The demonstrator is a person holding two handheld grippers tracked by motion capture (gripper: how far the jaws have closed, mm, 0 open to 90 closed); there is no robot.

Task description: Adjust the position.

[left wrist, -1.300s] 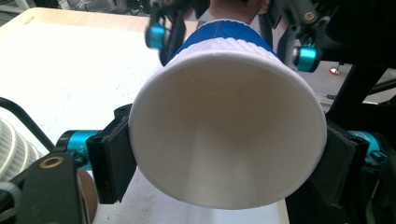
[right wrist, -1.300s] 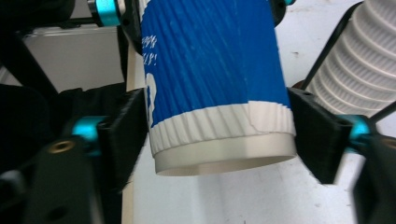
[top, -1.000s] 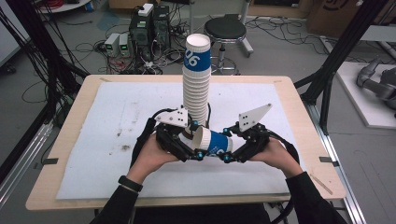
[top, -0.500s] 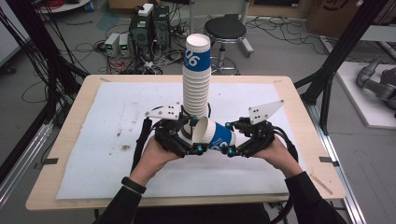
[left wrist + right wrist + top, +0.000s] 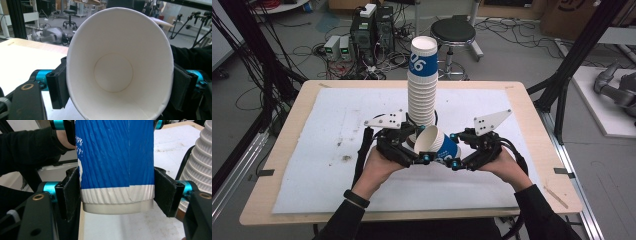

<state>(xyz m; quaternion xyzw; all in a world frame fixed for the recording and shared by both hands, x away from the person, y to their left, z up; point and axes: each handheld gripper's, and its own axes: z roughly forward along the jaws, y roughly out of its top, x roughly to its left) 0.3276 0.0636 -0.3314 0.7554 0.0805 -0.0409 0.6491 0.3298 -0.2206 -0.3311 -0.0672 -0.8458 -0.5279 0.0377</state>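
Fig.: You hold one blue-and-white ribbed paper cup (image 5: 438,145) on its side above the white table mat (image 5: 312,140), just in front of the tall upright stack of nested paper cups (image 5: 422,85). Left gripper (image 5: 419,159) clamps the cup near its open rim; right gripper (image 5: 454,163) clamps its base end. Both jaw pairs press the cup wall. To do this well: keep squeeze light so the rim isn't crushed, let one gripper release before turning, then align the cup w/ the stack top. Vs. 1 s ago: cup is raised slightly, its mouth tipped more toward you; stack unchanged.
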